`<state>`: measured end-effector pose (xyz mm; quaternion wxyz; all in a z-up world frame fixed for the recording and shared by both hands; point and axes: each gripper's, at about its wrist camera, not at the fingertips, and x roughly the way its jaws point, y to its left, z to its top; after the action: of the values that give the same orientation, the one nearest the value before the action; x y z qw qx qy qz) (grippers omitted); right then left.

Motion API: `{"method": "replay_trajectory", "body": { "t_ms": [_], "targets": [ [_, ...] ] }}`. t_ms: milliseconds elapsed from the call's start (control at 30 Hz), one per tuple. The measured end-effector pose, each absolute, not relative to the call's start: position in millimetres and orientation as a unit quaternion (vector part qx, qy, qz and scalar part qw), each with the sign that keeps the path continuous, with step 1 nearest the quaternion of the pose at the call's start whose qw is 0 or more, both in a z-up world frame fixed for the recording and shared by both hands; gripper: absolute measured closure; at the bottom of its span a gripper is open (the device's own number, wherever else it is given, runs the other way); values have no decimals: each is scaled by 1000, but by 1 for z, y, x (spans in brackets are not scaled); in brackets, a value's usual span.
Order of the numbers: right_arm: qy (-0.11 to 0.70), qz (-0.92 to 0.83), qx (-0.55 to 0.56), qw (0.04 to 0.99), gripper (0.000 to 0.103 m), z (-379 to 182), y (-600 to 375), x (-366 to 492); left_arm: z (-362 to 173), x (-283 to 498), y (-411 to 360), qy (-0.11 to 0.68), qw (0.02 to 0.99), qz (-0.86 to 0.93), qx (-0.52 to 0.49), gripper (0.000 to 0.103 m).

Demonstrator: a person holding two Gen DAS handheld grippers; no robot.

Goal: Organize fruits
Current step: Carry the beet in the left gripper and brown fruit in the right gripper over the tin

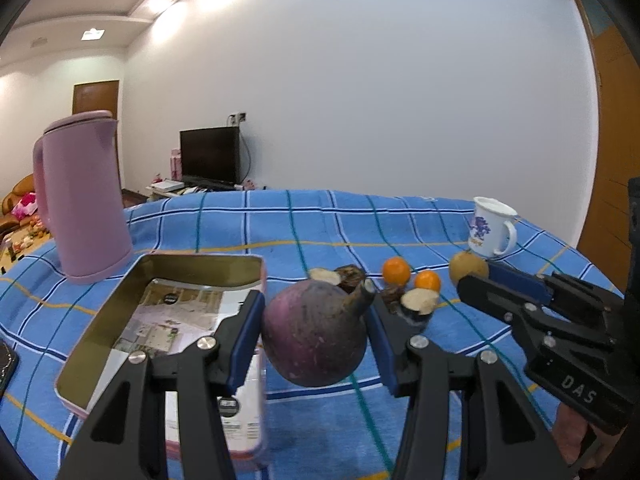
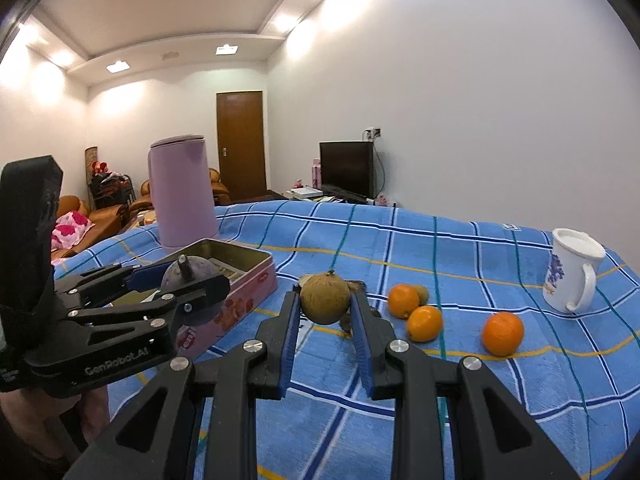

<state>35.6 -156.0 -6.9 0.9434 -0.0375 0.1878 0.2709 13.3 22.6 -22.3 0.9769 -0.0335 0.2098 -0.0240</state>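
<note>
My left gripper (image 1: 316, 316) is shut on a round purple fruit with a stem (image 1: 316, 332), held just right of an open pink tin box (image 1: 168, 320). It also shows in the right wrist view (image 2: 188, 280), above the tin (image 2: 240, 280). My right gripper (image 2: 325, 300) is shut on a tan round fruit (image 2: 325, 298) above the blue checked cloth. In the left wrist view that fruit (image 1: 468, 268) sits at the right gripper's tip. Oranges (image 2: 424, 322) (image 2: 502, 332) and cut purple fruit pieces (image 1: 418, 302) lie on the cloth.
A tall pink kettle (image 1: 86, 196) stands behind the tin at the left. A white mug with a blue print (image 2: 572, 276) stands at the far right. A dark phone edge (image 1: 6, 364) lies at the left. The table is covered by a blue plaid cloth (image 2: 440, 400).
</note>
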Motion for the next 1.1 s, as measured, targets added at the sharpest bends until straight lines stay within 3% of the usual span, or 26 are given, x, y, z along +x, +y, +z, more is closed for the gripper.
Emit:
{"method": "replay_trajectory", "body": {
  "t_ms": [1100],
  "targets": [
    [189, 336, -89, 918, 75, 12, -65, 54, -26, 32, 98, 253, 964, 56, -52, 51]
  ]
}}
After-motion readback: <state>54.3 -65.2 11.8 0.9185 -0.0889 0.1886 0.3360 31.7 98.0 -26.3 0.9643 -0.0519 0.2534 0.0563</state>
